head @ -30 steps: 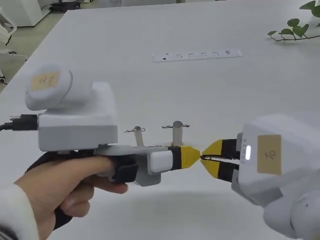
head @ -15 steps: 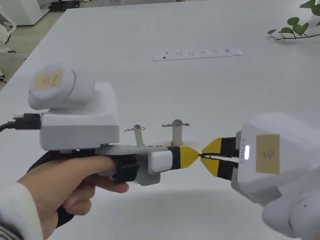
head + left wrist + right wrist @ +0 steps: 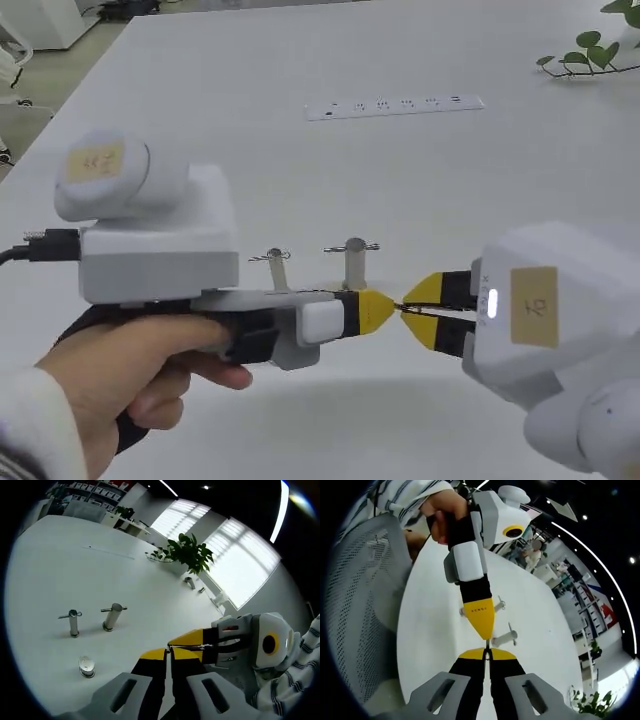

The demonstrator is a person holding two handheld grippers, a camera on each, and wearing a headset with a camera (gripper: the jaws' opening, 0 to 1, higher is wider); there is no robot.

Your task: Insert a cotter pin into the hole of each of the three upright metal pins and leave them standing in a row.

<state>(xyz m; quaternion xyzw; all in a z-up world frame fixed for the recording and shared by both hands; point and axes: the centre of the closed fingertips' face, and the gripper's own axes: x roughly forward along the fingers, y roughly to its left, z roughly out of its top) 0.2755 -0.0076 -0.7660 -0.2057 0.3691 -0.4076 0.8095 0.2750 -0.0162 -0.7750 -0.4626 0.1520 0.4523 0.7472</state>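
Above the near edge of the desk (image 3: 300, 170), tip to tip: left hand-held gripper (image 3: 388, 310) and right hand-held gripper (image 3: 412, 312), both raised clear of the surface. Clamped narrow in the right one, a thin cotter pin (image 3: 404, 310), lying level and pointing at the left one. Left jaws pressed together too, touching the wire's free end; cannot tell whether pinching it or only meeting it. Wrapped round the left handle, a hand (image 3: 130, 385).

Just beyond the tips, toward the middle of the desk, standing side by side: first metal pin (image 3: 277, 272) and second metal pin (image 3: 354, 262), each already carrying its own cotter pin crosswise through the top hole. Seen from the left gripper view, nearer the near edge and a little apart from those two: third metal pin (image 3: 86, 666), upright, hole seemingly bare. Well off toward the far edge, a power strip (image 3: 395, 107); at the far right corner, a plant (image 3: 590, 55).

Judged two of three done. Left to do: threading the held wire through the last one, then checking the row, with the third seemingly set off the line of the other two.
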